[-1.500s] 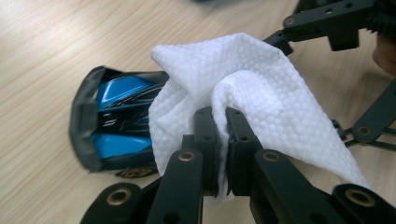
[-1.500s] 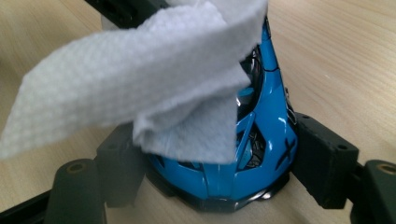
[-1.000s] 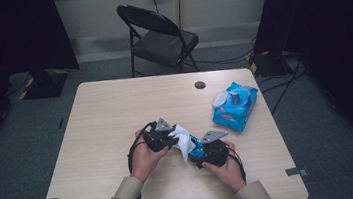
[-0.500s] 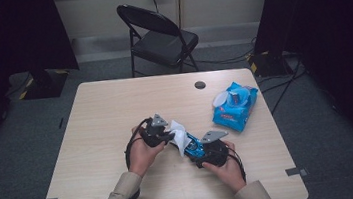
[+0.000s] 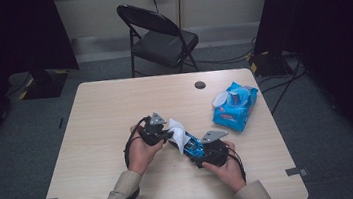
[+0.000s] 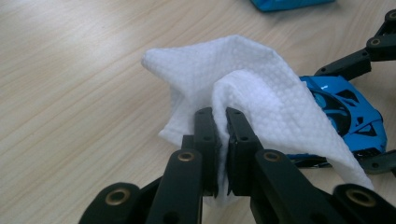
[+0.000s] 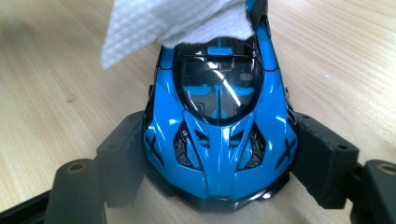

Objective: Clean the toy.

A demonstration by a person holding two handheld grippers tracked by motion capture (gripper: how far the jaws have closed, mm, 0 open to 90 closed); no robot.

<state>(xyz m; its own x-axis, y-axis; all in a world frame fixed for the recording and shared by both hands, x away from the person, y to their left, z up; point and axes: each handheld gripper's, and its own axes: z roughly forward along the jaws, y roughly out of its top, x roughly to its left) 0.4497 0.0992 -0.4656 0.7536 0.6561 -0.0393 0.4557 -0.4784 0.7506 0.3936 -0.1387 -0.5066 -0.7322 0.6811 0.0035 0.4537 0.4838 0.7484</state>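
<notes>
Blue toy car [image 7: 219, 135] sits on the table [image 5: 96, 118], a little nearer to the front edge than to the far edge and slightly right of the middle. The right gripper [image 7: 219, 163] has its jaws set wide and pressed on both sides of the car body, so the car is held steady. The left gripper [image 6: 222, 140] has its jaws pressed together on a fold of a white wipe [image 6: 243, 79], and this wipe lies over the far end of the car, as the right gripper view shows. A blue pack of wipes [image 5: 235, 105] lies near the right edge of the table, well apart from the 2 hands.

I judge that the step in hand is the wiping of the car, with 1 end covered now. The next move probably calls for dragging the wipe along the roof toward the right gripper, while that gripper keeps its hold so the car does not slide or roll.
</notes>
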